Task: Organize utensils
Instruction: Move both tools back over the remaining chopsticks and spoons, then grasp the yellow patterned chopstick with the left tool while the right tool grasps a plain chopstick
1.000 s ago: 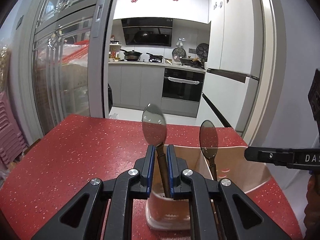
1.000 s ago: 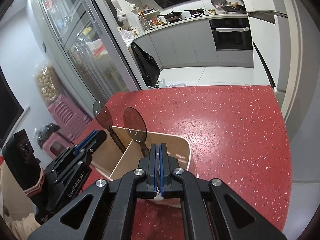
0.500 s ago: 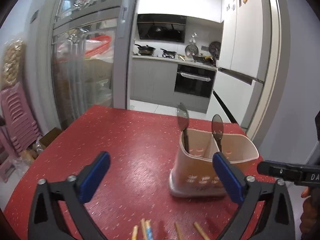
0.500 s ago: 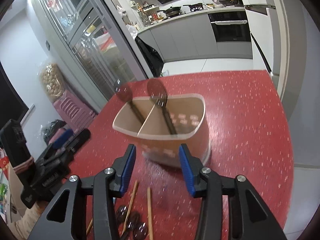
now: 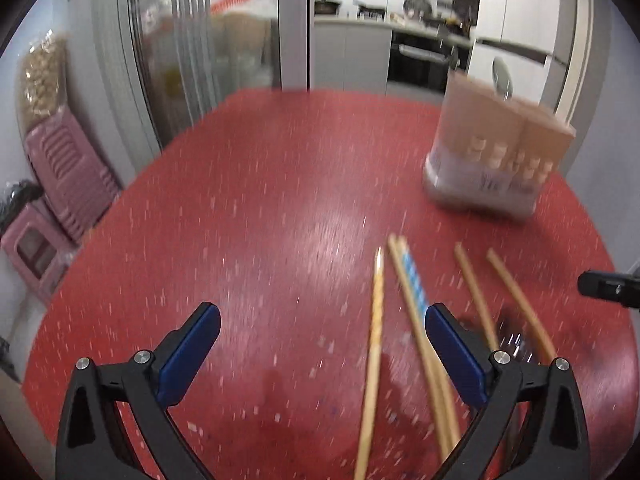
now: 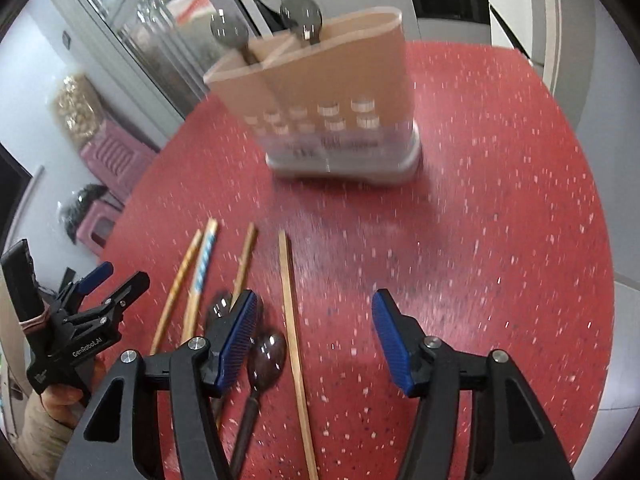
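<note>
Two empty grippers, our left gripper (image 5: 322,344) wide open and our right gripper (image 6: 314,340) opening, hover over crowded chopsticks (image 6: 294,344) and spoons (image 6: 266,356) on the counter (image 6: 480,240), so we risk pinching two utensils together.

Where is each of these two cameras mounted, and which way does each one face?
Left wrist: rides the left tool, looking down along its wide-open fingers at the red table, chopsticks and utensil holder; the right tool's tip pokes in at the right.
Right wrist: rides the right tool, jaws opening and empty, facing the utensil holder with two spoons; a hand carrying the left tool shows.
Shared: table, chopsticks, holder.
</note>
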A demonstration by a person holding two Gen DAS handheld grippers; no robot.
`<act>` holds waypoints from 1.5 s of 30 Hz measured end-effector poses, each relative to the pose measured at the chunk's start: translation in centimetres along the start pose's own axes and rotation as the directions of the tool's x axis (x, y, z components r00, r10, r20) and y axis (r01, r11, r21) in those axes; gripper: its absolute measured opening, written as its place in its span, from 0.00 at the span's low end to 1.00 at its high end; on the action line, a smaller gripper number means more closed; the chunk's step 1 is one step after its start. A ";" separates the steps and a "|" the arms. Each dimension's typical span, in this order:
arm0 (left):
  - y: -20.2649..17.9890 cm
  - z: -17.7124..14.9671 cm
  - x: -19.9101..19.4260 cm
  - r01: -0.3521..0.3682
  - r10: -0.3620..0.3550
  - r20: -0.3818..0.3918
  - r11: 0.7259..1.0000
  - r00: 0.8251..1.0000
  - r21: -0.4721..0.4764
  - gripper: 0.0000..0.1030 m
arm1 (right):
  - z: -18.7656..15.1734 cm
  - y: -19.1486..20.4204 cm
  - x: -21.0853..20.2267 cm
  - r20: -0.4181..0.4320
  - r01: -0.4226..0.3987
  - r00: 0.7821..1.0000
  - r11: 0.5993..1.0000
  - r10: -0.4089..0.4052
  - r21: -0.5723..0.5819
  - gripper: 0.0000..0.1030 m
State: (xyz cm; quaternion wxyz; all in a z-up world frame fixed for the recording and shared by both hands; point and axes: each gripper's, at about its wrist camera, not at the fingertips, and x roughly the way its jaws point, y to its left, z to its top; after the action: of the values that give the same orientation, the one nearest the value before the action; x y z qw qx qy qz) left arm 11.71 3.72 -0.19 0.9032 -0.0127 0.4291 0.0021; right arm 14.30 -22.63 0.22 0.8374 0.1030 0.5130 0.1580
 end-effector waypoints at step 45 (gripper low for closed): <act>-3.2 1.7 5.9 0.130 -0.092 -0.202 0.974 0.975 0.184 0.74 | 0.5 7.5 6.7 -0.161 0.196 0.953 0.929 -0.256 -0.315 0.15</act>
State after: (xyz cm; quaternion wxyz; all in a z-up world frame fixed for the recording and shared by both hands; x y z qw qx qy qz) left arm 16.74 0.51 -3.61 0.8532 0.0520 0.5108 -0.0921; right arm 16.36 -13.24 -2.57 0.8003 -0.0997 0.5733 0.1446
